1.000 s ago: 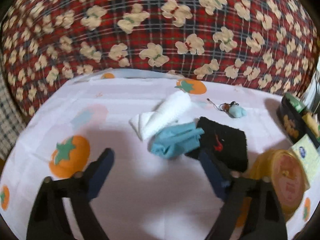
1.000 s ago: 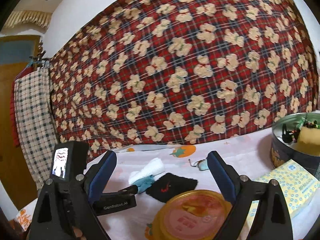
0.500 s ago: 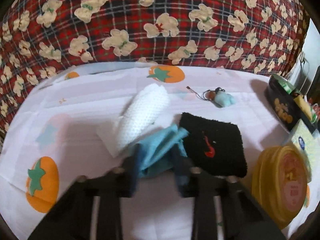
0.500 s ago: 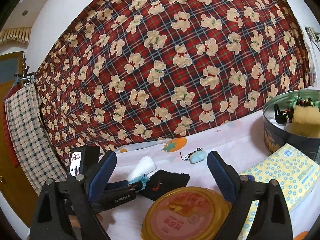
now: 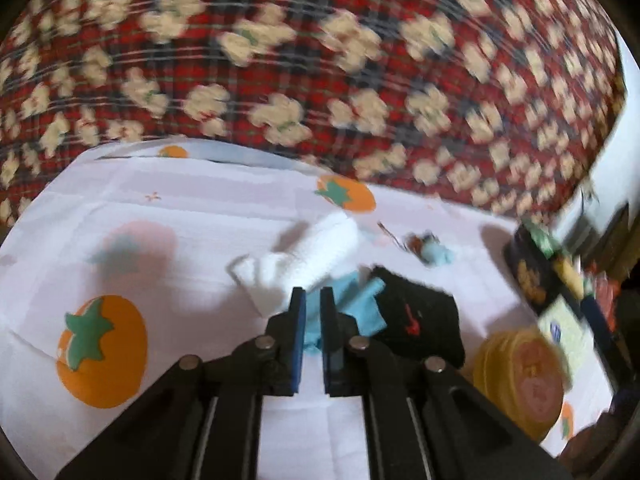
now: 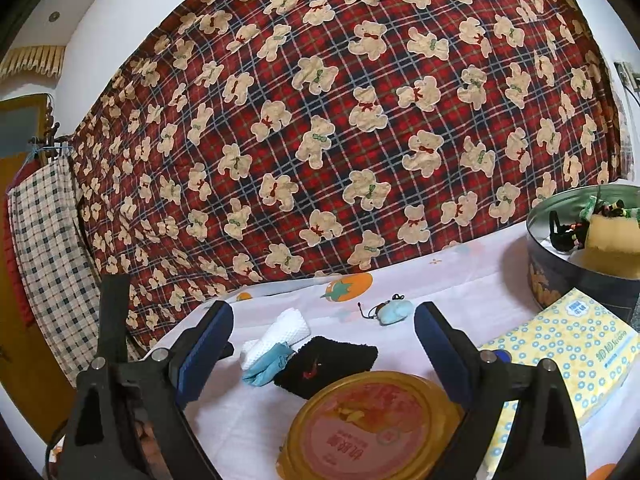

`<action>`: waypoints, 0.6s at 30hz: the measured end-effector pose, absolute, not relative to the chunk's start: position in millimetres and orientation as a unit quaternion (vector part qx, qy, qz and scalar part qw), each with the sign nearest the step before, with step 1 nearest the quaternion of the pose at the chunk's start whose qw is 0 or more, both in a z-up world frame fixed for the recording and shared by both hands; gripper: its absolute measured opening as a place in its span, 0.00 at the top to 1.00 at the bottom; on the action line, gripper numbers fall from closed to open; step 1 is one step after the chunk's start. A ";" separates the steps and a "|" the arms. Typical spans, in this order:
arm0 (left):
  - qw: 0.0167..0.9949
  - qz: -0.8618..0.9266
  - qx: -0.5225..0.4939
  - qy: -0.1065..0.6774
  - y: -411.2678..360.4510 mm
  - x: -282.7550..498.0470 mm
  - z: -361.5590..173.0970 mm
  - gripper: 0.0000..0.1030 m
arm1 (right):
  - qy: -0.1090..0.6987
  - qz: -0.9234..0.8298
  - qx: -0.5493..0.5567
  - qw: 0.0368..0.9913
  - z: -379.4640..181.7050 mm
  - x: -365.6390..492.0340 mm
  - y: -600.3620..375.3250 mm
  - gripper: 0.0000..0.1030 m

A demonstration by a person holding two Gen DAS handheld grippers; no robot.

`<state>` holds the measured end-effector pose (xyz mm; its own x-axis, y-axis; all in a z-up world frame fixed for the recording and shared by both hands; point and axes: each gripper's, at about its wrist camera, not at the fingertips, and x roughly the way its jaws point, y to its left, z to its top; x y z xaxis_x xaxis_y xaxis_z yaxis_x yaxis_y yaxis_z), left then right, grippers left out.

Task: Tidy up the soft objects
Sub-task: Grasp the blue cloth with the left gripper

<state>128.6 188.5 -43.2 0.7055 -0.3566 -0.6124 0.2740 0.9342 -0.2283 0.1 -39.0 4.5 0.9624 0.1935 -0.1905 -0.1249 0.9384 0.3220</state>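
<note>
The left gripper [image 5: 313, 300] has its jaws drawn together on the near edge of the light blue cloth [image 5: 360, 308], a strip of blue showing between the two pads; the left-wrist picture is smeared by motion. The cloth lies crumpled on the tabletop [image 5: 180, 240], which is covered with a white sheet printed with orange persimmons. It sits between the rolled white towel [image 5: 316, 252], touching it on the far left side, and the black wristband [image 5: 416, 320] with a red mark, which it touches on the right. Further back lies a small pale blue charm [image 6: 394, 312] on a cord, apart from the pile. The right gripper [image 6: 324, 344] hovers with its jaws wide apart and nothing between them, above a round yellow lid [image 6: 372, 428]. To its right are a yellow tissue pack [image 6: 560, 344] and a round tin [image 6: 576, 272] holding a yellow sponge [image 6: 612, 240] and hair ties. A red plaid blanket [image 6: 340, 120] with bears hangs behind.
</note>
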 end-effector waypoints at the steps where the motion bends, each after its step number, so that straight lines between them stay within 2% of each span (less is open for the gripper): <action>1: 0.919 -0.183 -0.039 0.346 180.2 127.3 -44.4 0.97 | 0.111 0.081 0.155 0.978 4.3 0.2 -38.9 0.09; 2: 0.917 -0.196 -0.019 0.347 171.5 124.9 -45.1 0.94 | 0.113 0.080 0.156 0.978 4.0 0.7 -38.9 0.09; 3: 0.915 -0.210 0.001 0.346 163.1 122.4 -45.7 0.84 | 0.115 0.081 0.156 0.978 3.8 1.2 -38.9 0.09; 4: 0.912 -0.221 0.023 0.344 154.4 120.5 -46.9 0.67 | 0.116 0.081 0.157 0.977 3.9 1.3 -38.9 0.09; 6: 0.912 -0.218 0.069 0.340 140.2 118.7 -51.2 0.48 | 0.114 0.079 0.158 0.978 4.3 0.1 -39.4 0.09; 8: 0.906 -0.208 0.092 0.357 133.6 124.0 -56.7 0.49 | 0.112 0.079 0.157 0.978 4.1 0.3 -39.9 0.09; 14: 0.889 -0.209 0.046 0.405 149.6 145.6 -66.3 0.50 | 0.122 0.080 0.169 0.975 3.4 2.4 -42.7 0.09; 15: 0.887 -0.216 0.039 0.407 151.2 147.2 -66.5 0.53 | 0.123 0.080 0.172 0.974 3.3 2.7 -43.3 0.09; 18: 0.883 -0.235 0.027 0.406 153.2 147.5 -66.3 0.77 | 0.128 0.079 0.175 0.973 2.9 4.0 -43.8 0.09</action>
